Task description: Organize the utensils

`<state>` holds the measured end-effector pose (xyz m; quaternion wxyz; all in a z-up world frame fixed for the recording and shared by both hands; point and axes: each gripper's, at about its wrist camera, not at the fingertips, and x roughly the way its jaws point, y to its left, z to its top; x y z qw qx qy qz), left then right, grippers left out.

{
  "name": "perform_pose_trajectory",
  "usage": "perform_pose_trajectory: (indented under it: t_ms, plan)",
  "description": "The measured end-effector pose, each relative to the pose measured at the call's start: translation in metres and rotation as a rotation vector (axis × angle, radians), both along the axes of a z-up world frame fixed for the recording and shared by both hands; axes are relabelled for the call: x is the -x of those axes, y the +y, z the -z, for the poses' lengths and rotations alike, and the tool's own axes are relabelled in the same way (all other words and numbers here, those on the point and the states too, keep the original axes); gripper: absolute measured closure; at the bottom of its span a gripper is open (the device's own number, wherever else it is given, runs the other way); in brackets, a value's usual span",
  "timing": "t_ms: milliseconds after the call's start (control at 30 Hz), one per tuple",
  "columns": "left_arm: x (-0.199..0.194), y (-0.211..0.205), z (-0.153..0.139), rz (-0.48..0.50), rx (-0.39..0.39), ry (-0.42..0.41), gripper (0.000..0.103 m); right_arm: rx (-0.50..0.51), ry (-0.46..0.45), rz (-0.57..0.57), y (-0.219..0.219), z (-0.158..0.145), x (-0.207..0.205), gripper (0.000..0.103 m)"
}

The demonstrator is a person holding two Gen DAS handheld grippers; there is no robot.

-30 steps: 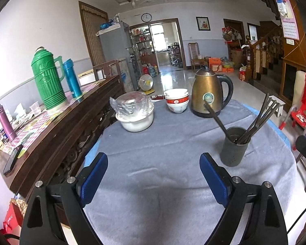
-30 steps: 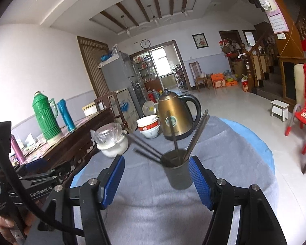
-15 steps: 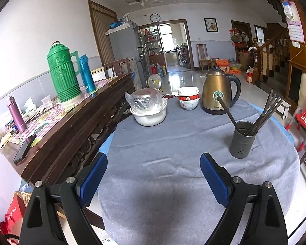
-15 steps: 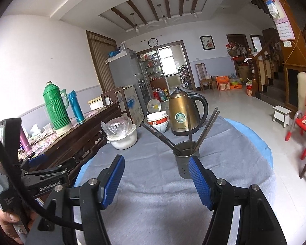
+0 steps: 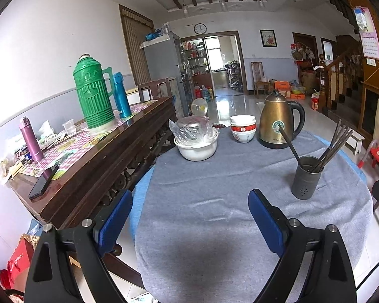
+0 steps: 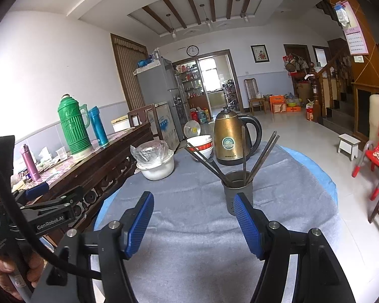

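- The left hand-held gripper (image 5: 189, 217) hangs over the near edge of the worktop (image 5: 227, 202), jaws spread, nothing between its blue pads.
- The right hand-held gripper (image 6: 193, 217) is likewise spread and empty at lower centre of its frame.
- A grey holder (image 6: 238, 192) stands upright on the grey cloth, just beyond the right pad, with dark chopsticks (image 6: 262, 155) fanning out of it.
- Behind it, mid-frame: a brass kettle (image 6: 228, 136), stacked bowls (image 6: 200, 145) and a white pot (image 6: 156, 165) under plastic wrap.
- A green flask (image 5: 92, 96) sits on the sideboard (image 5: 88, 171) at left.
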<state>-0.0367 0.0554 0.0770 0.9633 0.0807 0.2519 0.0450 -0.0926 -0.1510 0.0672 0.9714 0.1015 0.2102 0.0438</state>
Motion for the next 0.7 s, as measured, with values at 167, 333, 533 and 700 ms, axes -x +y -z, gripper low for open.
perform_pose_trajectory:
  t_ms: [167, 333, 533, 700]
  plan:
    - [0.001, 0.0028, 0.001, -0.009, 0.002, 0.001, 0.01, -0.001, 0.0, 0.001, 0.0015, -0.0007, 0.0005, 0.033]
    - [0.0006, 0.004, 0.001, -0.016, 0.004, 0.003, 0.01, -0.008, 0.005, 0.007, 0.0076, -0.0007, 0.0023, 0.033]
    - [0.0004, 0.0051, -0.0003, -0.018, 0.005, 0.0, 0.01, -0.012, 0.009, 0.011, 0.0101, -0.0012, 0.0018, 0.034]
    - [0.0025, 0.0052, -0.0018, -0.016, 0.001, -0.007, 0.01, -0.011, 0.007, 0.015, 0.0082, -0.0012, 0.0025, 0.033]
